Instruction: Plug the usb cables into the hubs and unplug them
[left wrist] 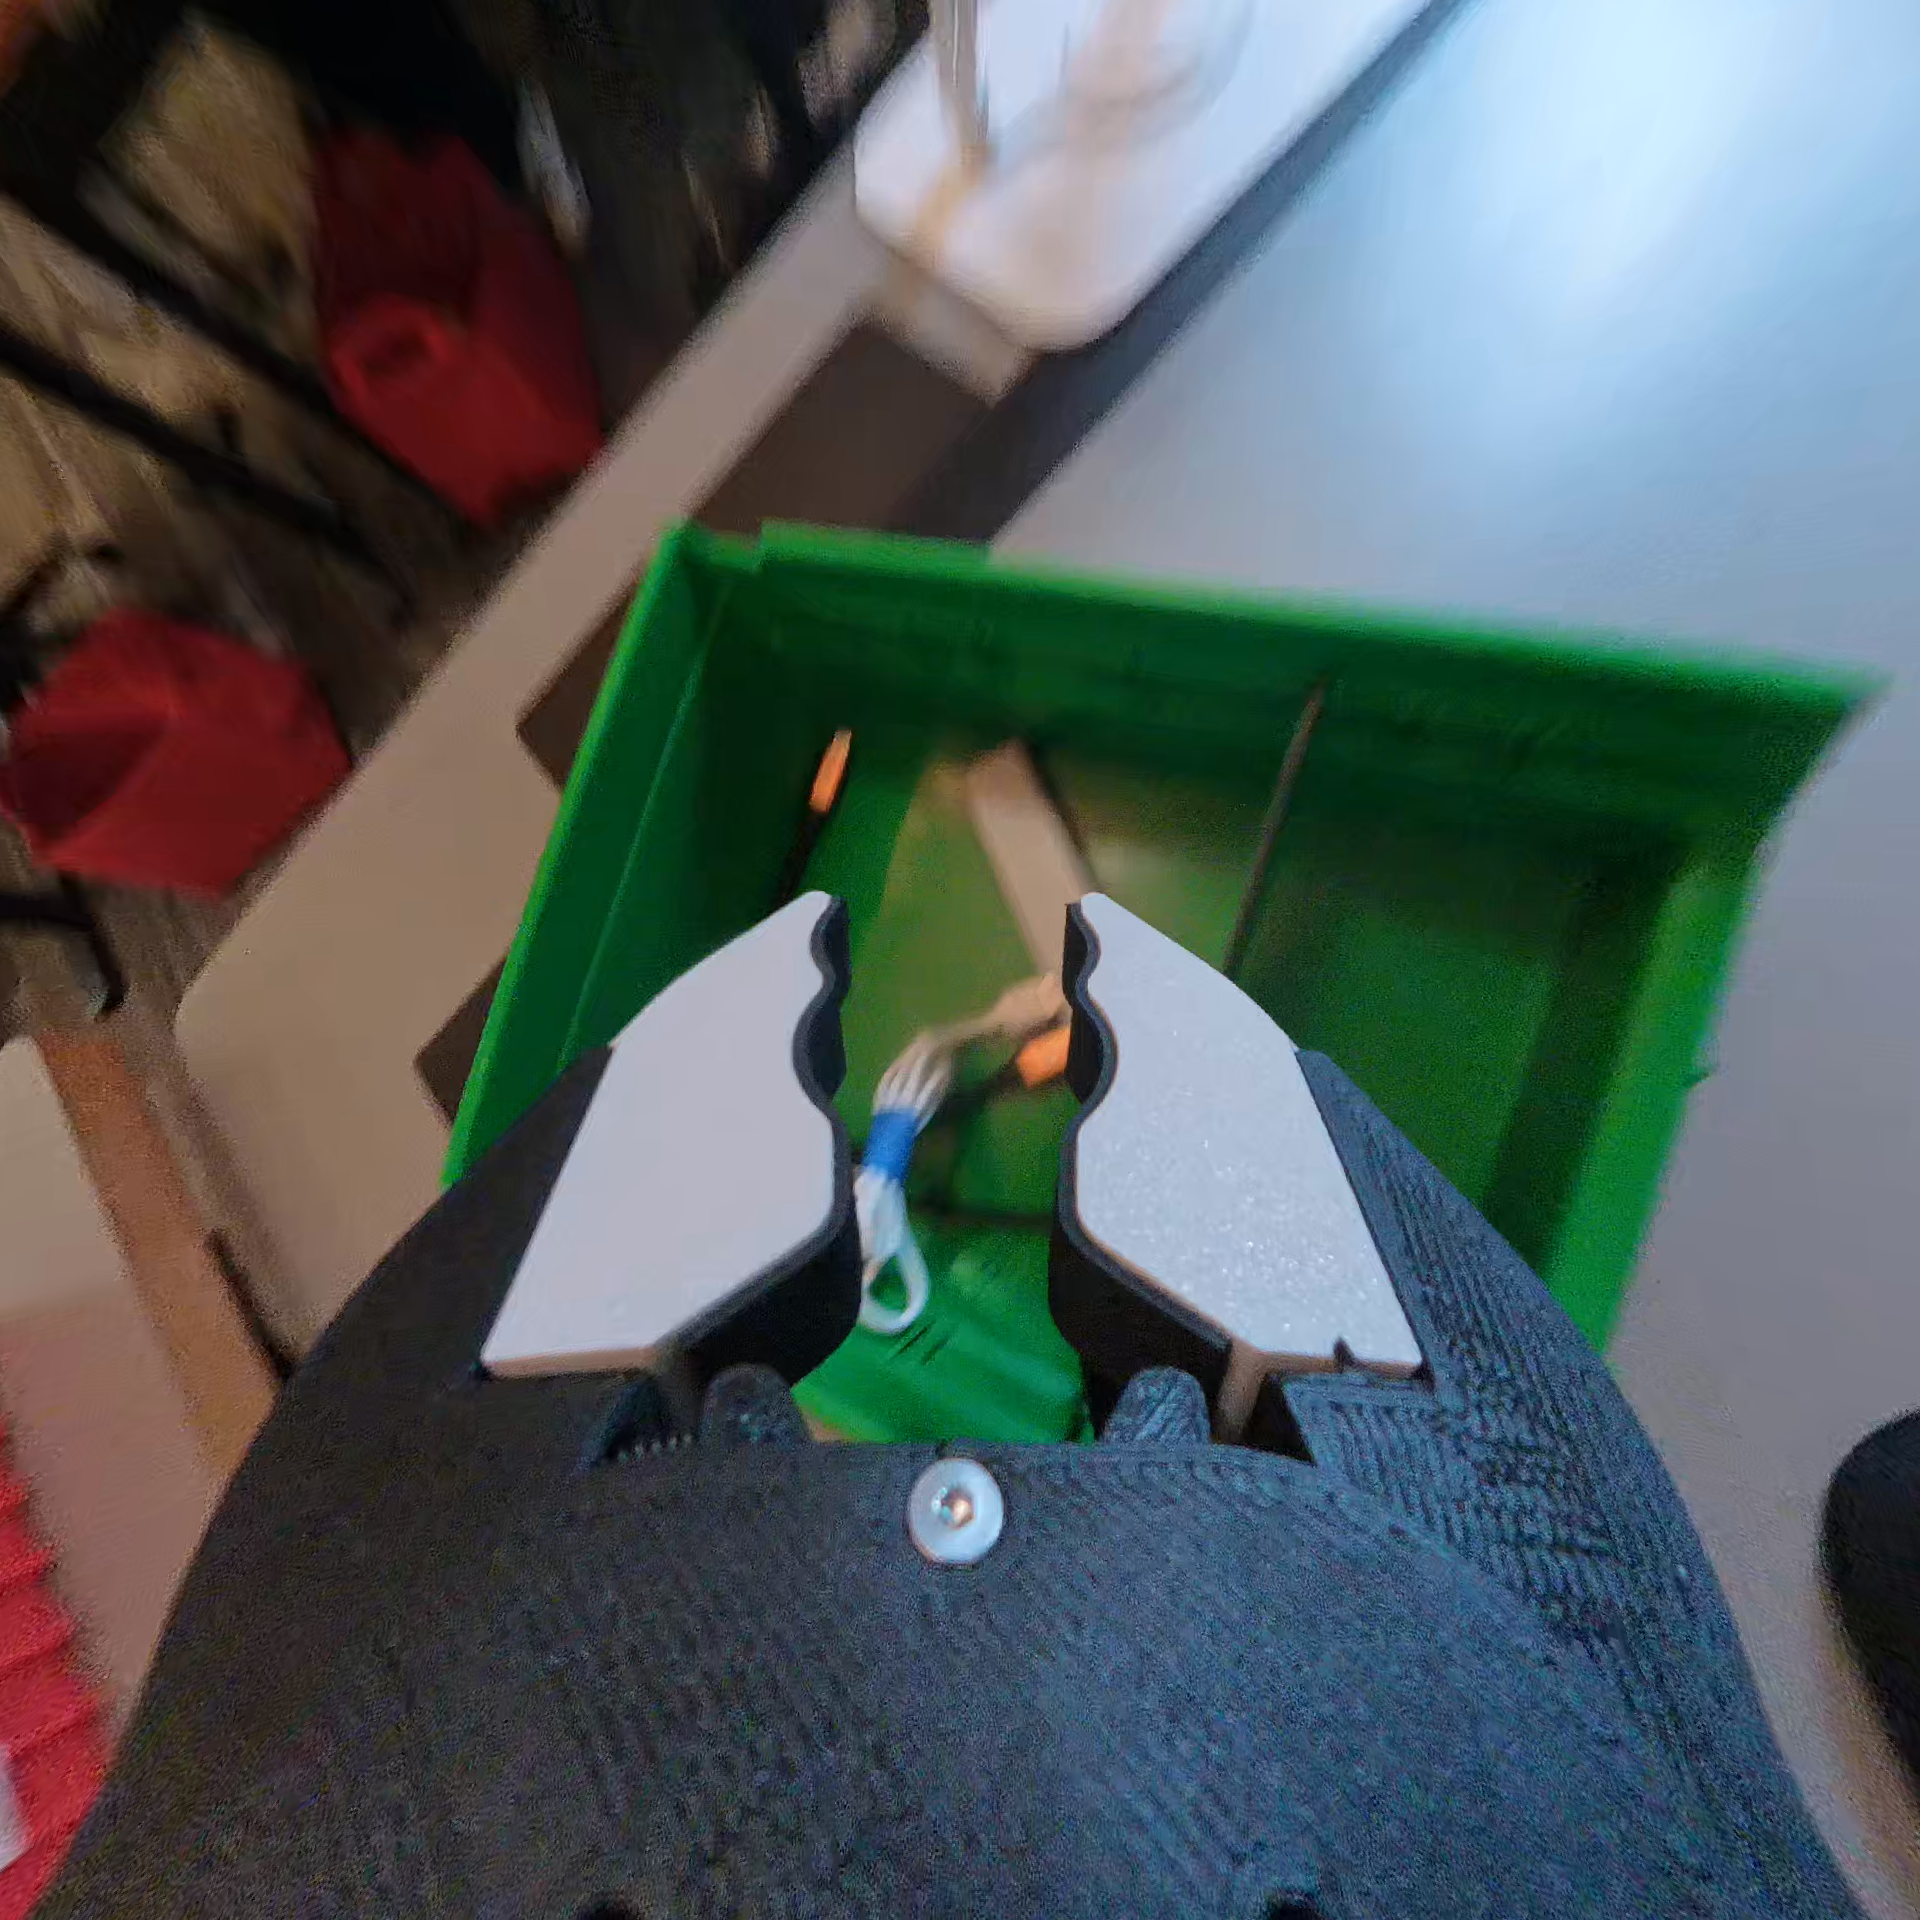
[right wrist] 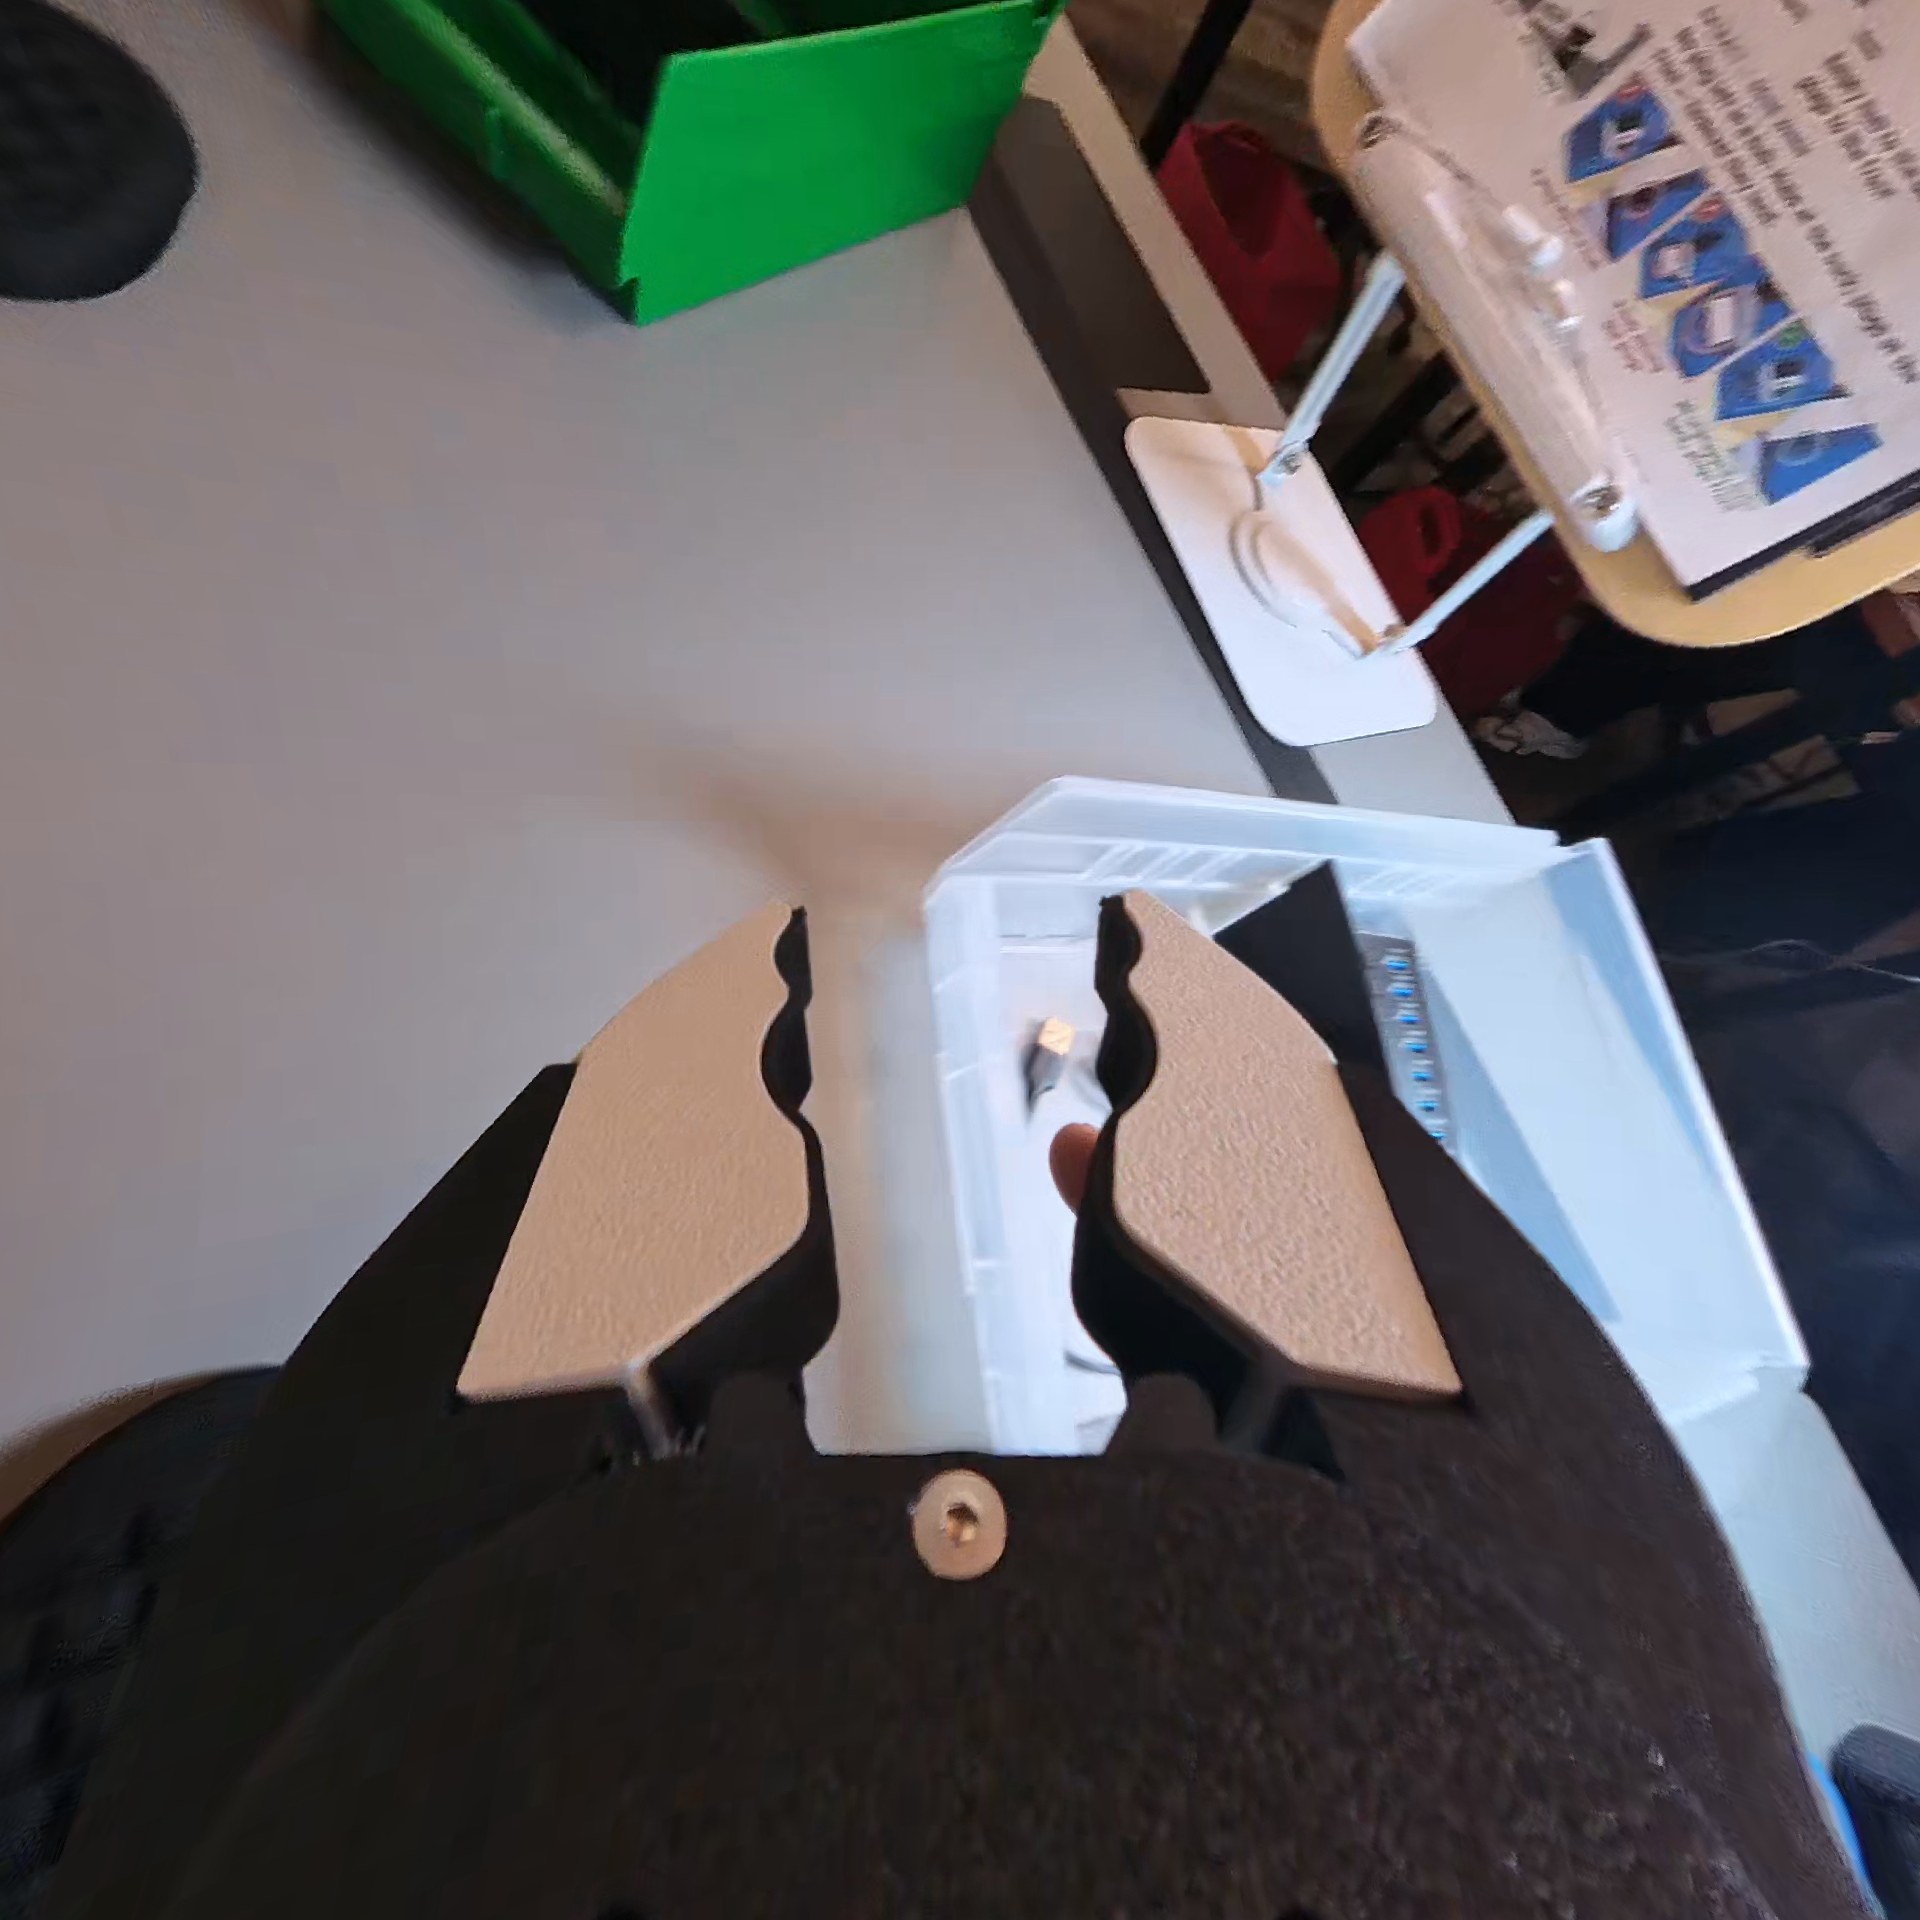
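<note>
Your left gripper (left wrist: 948,935) stood released over the green bin (left wrist: 1195,634), above a bundled cable (left wrist: 894,1143). Your right gripper (right wrist: 948,940) gaped, empty, at the white bin (right wrist: 1039,831) holding a usb plug (right wrist: 1047,1044) and hub (right wrist: 1403,1029), beside the table edge (right wrist: 1091,281).

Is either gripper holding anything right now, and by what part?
Nothing is held. The left gripper is open above the green bin; the right gripper is open above the white bin.

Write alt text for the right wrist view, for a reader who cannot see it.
The open right gripper hovers empty above a white bin at the edge of a grey table; inside lie a USB plug and a grey hub with blue ports. A green bin stands farther back, and a white stand holds a printed sheet beyond the edge.
</note>
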The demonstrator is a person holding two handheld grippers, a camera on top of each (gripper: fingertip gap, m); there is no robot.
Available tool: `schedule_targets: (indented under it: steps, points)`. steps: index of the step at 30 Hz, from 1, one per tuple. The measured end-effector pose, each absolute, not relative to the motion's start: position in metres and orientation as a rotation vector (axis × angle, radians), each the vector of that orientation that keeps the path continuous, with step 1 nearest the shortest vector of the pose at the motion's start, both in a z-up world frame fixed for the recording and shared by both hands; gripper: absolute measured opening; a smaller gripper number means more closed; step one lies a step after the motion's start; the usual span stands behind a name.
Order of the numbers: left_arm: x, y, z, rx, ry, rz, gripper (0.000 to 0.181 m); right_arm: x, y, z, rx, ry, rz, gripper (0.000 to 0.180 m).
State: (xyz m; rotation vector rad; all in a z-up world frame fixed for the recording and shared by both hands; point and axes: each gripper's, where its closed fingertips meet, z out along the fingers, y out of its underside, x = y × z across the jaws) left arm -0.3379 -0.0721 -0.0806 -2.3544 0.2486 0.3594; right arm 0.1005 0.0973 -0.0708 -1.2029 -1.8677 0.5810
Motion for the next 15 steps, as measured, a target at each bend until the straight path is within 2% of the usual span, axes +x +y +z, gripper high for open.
schedule_targets:
  steps: [4,8,12,14,15]
  points:
    - [-0.400,-0.097,-0.138,-2.818,0.401,0.501,0.044,0.120,0.068,-0.093,-1.221,-1.890,0.675,0.048]
    - [-0.411,-0.118,-0.190,-3.152,0.512,0.426,0.051,0.130,0.061,-0.102,-1.274,-1.848,0.792,0.045]
    - [-0.421,-0.127,-0.211,-3.307,0.673,0.529,0.029,0.137,0.062,-0.108,-1.302,-1.822,0.869,0.041]
    - [-0.422,-0.124,-0.202,-3.293,0.678,0.551,0.015,0.141,0.062,-0.108,-1.298,-1.816,0.904,0.038]
    - [-0.421,-0.120,-0.193,-3.259,0.657,0.549,0.015,0.142,0.061,-0.108,-1.293,-1.816,0.920,0.038]
